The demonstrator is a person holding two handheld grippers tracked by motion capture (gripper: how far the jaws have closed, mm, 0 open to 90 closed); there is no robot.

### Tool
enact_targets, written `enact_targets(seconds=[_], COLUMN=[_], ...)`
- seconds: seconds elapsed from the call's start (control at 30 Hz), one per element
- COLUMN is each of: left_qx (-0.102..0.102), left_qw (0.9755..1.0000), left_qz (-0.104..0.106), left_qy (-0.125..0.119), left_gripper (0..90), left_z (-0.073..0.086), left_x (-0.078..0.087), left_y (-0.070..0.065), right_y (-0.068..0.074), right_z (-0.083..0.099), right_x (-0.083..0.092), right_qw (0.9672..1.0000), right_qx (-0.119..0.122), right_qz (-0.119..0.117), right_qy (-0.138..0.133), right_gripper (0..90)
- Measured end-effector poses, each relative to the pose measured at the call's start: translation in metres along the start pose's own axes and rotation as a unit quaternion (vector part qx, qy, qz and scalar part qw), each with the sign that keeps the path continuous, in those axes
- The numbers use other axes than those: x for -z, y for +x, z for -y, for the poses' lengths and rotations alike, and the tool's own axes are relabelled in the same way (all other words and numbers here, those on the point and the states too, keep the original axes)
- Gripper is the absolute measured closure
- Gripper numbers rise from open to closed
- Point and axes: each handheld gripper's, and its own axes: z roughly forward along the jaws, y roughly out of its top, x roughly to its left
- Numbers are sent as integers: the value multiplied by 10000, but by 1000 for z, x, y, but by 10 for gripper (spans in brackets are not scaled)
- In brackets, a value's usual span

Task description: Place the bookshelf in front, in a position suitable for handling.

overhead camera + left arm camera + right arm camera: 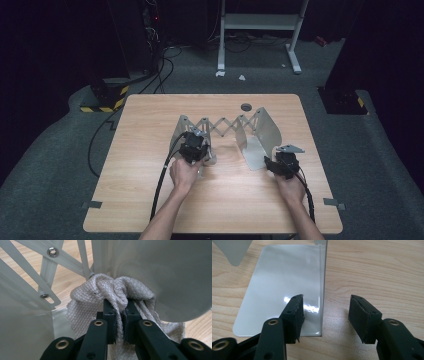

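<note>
Soft, light cloth [112,293], bunched against the left plate of the metal rack [227,131]; left gripper [119,312] pinching a fold. Probably limp and easy to slip, so better gripped deep in the bunch. Right gripper [325,315] spread around the rack's right plate edge, not pressing.

Dark room — grey carpet floor [45,165], cables [162,70].

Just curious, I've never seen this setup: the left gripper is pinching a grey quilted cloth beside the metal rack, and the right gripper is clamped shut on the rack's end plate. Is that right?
Not quite. The right gripper is open, not clamped: in the right gripper view its jaws stand apart astride the end plate's upright edge. The left gripper does pinch the cloth beside the rack.
</note>
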Motion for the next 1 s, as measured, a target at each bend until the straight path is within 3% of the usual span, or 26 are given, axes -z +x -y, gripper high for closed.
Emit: enact_targets(seconds=[0.17, 0.23, 0.33, 0.4, 0.47, 0.63, 1.0], left_qx=[-52, -105, -116, -15, 57, -43, -81], left_qw=[9989, 9985, 9980, 9977, 9980, 9991, 9997], left_qz=[47, 60, 85, 109, 118, 28, 31], left_qy=[-463, -539, -619, -670, -624, -410, 248], left_gripper=[830, 830, 829, 830, 830, 830, 829], left_z=[-24, -34, -45, -48, -47, -36, 2], left_x=[31, 40, 44, 42, 38, 22, -18], left_y=[4, 4, 5, 9, 10, 5, 0], right_y=[0, 0, 0, 1, 1, 1, 1], right_z=[0, 0, 0, 0, 0, 0, 0], right_x=[0, 0, 0, 0, 0, 0, 0], right_qw=[10000, 10000, 10000, 10000, 10000, 10000, 10000], right_qx=[4, -6, -12, -24, -25, -25, -34], right_qz=[-3, -3, -5, -7, -8, -11, -20], right_qy=[2, 9, 7, 11, 12, 12, 8], right_gripper=[462, 462, 462, 462, 462, 462, 463])
